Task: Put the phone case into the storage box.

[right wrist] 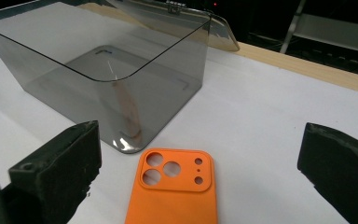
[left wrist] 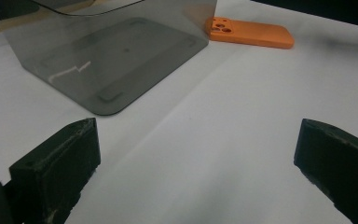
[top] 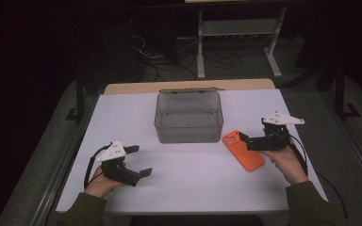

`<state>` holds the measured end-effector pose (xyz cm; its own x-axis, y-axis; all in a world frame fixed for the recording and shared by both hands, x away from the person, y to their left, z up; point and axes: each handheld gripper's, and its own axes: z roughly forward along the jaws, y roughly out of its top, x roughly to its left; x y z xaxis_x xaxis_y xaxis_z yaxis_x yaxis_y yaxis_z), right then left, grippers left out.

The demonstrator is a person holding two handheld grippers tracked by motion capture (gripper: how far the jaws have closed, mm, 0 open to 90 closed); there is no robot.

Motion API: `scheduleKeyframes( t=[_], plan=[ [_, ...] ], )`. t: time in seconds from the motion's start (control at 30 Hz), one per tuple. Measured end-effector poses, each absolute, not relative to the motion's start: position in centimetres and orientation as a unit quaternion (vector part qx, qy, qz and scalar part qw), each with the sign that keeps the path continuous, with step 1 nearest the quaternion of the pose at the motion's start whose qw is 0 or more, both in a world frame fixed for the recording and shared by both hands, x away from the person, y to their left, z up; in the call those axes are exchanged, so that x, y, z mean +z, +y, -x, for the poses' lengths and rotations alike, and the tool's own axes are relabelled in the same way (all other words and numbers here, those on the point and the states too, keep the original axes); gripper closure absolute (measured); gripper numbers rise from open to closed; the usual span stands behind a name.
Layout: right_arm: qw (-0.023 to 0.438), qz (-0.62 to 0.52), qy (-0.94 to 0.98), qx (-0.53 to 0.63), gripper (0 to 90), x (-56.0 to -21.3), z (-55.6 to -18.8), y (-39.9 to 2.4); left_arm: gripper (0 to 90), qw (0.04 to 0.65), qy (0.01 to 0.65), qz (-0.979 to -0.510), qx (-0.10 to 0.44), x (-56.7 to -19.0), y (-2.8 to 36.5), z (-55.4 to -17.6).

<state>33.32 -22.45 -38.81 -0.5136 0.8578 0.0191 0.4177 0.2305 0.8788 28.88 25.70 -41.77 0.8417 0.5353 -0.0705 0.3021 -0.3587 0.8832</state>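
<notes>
While you sit at the desk (top: 188,179), its white top carries everything, so I begin from it. At the middle, toward the far edge, stands the grey transparent box (top: 188,117), open at the top, with its lid hanging behind the far rim. Inside I see nothing lying on its floor.

Next in size is the orange phone case (top: 243,150). It lies flat on the desk, just beside the near right corner of the box, with the camera holes pointing toward the box. In the right gripper view the case (right wrist: 175,186) is directly in front, between the two jaws but lower than them, and I cannot tell if any jaw touches it.

Your right hand-held gripper (top: 245,141) stands over the near part of the case, and its jaws are spread wide with nothing between them.

Your left hand-held gripper (top: 139,161) is at the near left part of the desk, well apart from the box and the case. Its jaws are also spread wide and they hold nothing; bare white desk lies between them
</notes>
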Motion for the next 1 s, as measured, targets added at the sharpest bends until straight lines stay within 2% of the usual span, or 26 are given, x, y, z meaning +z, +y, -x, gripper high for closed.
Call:
scheduleKeyframes(
  t=[1.0],
  plan=[
    [0.218,-0.432,0.773,0.411,0.0,-39.59,-33.34,-22.11,0.0,0.503,0.256,-0.817,0.117,-41.80,25.69,-28.85]
  ],
)
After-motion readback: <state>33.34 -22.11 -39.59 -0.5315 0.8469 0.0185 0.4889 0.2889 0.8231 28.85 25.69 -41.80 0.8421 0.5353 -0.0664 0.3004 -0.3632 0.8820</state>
